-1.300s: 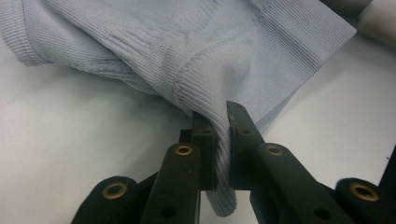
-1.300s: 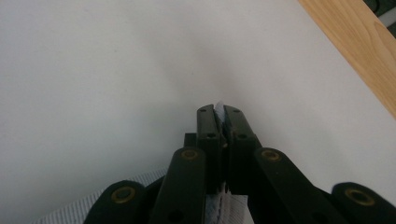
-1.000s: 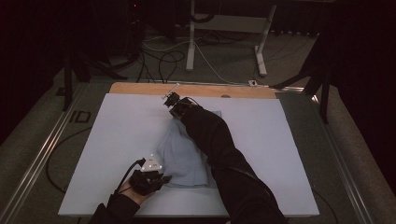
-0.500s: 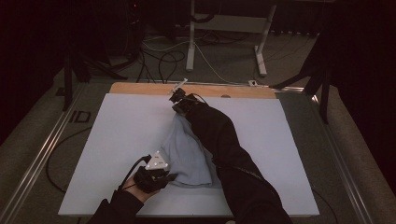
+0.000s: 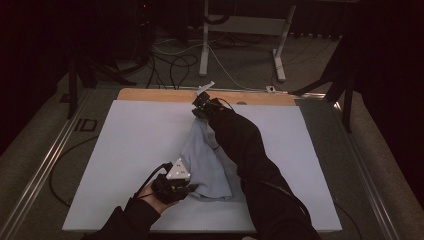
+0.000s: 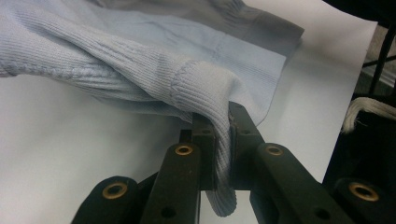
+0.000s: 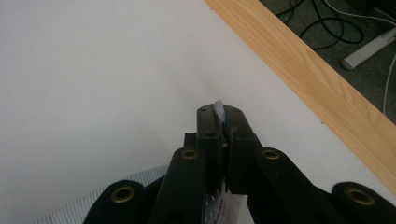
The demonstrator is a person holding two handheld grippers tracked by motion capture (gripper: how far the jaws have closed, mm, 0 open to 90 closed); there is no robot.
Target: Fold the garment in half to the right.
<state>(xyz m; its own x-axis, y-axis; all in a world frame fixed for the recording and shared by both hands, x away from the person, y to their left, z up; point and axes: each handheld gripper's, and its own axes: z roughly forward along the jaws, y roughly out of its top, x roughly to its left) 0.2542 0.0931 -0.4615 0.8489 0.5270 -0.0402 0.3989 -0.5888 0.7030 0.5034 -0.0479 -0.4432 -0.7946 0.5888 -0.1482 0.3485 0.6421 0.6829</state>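
Your left gripper (image 5: 187, 189), at about 7 o'clock on the white table (image 5: 130, 150), had its jaws clamped on a ribbed edge of the pale blue sweater (image 5: 207, 165). Your right gripper (image 5: 199, 106), toward 12 o'clock near the wooden strip (image 5: 150, 95), pinched another edge (just a sliver of fabric showed between its jaws), the sweater stretched between the two.

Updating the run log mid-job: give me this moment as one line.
left gripper: shut on sweater cuff | right gripper: shut on sweater edge, far side near wooden strip | sweater stretched across white board

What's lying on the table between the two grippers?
In the high view, the light blue knit sweater stretches from the left gripper to the right gripper.
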